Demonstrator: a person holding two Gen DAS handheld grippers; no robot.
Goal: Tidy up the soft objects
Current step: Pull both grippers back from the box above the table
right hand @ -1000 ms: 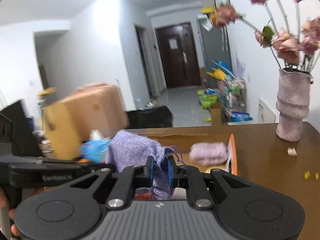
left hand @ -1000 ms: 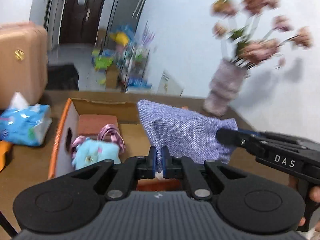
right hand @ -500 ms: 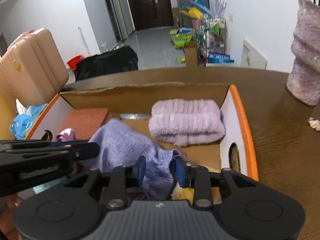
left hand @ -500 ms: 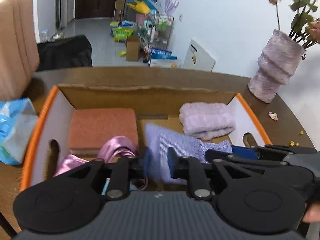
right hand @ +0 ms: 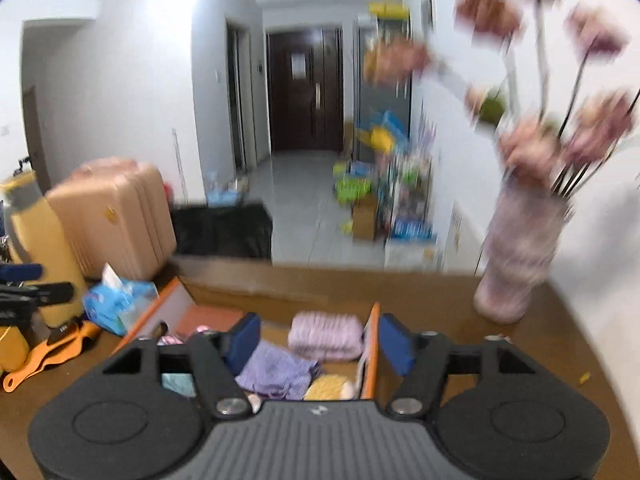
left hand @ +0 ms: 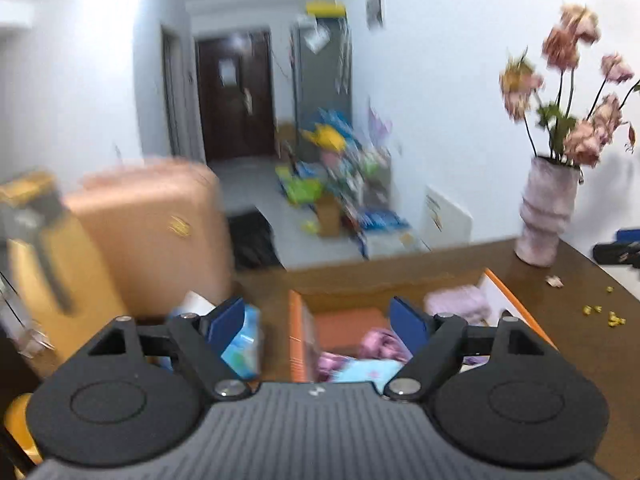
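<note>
Both hand-held grippers — left [left hand: 318, 314], right [right hand: 318, 338] — have just been opening, nothing between them; the knitted lilac cloth [right hand: 276, 372] lies crumpled in the cardboard box [right hand: 374, 344] beside a ribbed fluffy towel [right hand: 326, 336].

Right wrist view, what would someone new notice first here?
The orange-edged box on the brown table, packed with soft things: a folded pink towel at the back and a purple cloth in front of it. Behind on the right stands a pink vase of flowers, and on the left a peach suitcase.
</note>
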